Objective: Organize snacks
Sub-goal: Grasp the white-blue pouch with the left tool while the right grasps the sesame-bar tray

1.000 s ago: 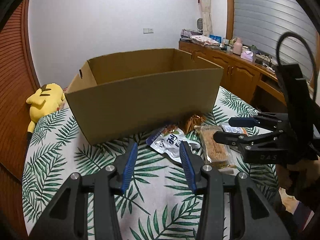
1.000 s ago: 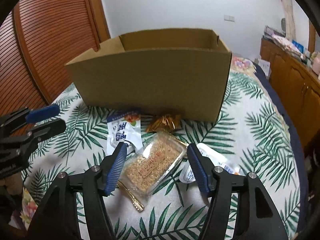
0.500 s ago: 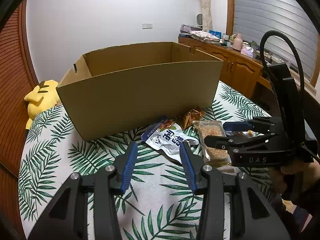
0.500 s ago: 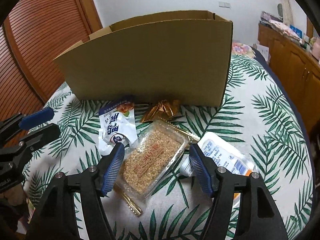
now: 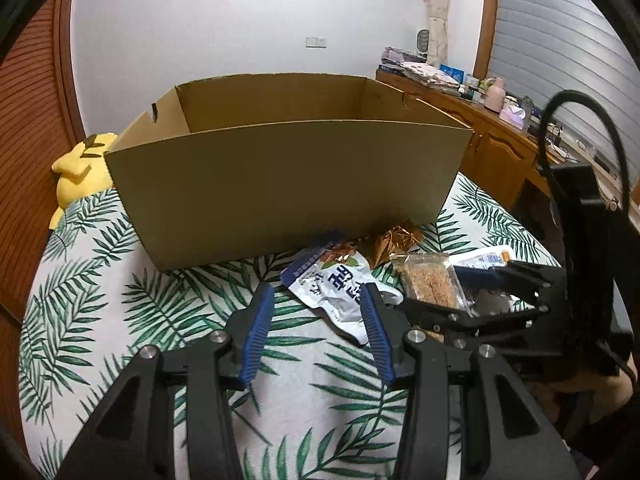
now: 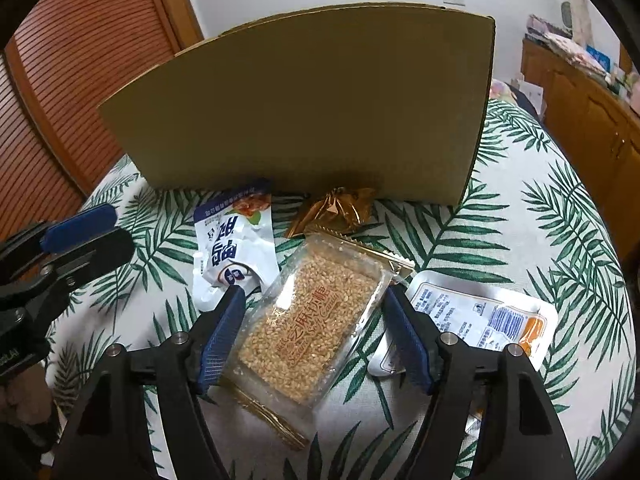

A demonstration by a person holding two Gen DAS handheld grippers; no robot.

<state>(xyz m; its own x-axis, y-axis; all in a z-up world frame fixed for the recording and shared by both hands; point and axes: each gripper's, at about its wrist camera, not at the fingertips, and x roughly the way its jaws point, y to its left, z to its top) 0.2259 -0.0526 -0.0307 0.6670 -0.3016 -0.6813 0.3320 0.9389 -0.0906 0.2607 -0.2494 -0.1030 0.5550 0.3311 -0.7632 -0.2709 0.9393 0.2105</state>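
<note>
An open cardboard box (image 5: pixel 280 184) (image 6: pixel 304 96) stands on the leaf-print tablecloth. In front of it lie a white-and-blue snack pouch (image 5: pixel 340 292) (image 6: pixel 236 248), a gold foil packet (image 5: pixel 394 242) (image 6: pixel 336 212), a clear sesame-brittle pack (image 5: pixel 430 280) (image 6: pixel 308 320) and a white sealed tray (image 6: pixel 476 316). My right gripper (image 6: pixel 314 300) (image 5: pixel 444 280) is open, its fingers either side of the sesame pack, low over it. My left gripper (image 5: pixel 318 292) is open and empty, just short of the white pouch; it also shows in the right wrist view (image 6: pixel 92 232).
A yellow plush toy (image 5: pixel 80 168) lies at the table's far left edge. A wooden sideboard (image 5: pixel 492 148) with clutter runs along the right wall. A slatted wooden door (image 6: pixel 72 80) is on the left.
My right gripper has dropped and moved forward until its fingers straddle the sesame pack. My left gripper has edged closer to the white pouch and box.
</note>
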